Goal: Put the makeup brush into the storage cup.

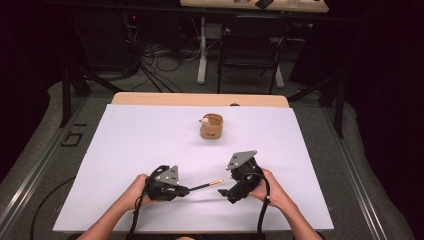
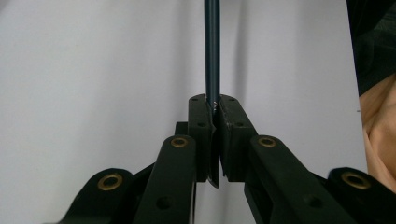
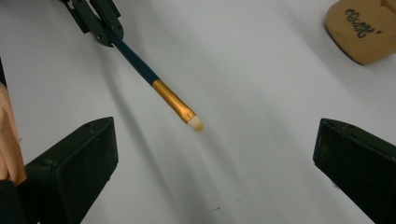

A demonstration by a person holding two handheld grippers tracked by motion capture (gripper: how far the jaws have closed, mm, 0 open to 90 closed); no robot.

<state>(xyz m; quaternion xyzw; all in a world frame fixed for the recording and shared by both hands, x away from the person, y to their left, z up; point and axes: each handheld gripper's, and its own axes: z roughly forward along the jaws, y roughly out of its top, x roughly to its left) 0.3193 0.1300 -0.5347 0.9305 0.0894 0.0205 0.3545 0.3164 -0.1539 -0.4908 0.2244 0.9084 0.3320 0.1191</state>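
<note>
The left claw [image 1: 183,190] is clenched on the brush [image 1: 206,185]; the right claw [image 1: 226,192] is released, its jaws wide apart near the brush tip.

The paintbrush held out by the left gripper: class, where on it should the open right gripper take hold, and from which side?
Probably the gold ferrule, near the bristle tip. The paintbrush points level toward the right gripper, whose jaws stand wide, so come in from the tip end.
</note>
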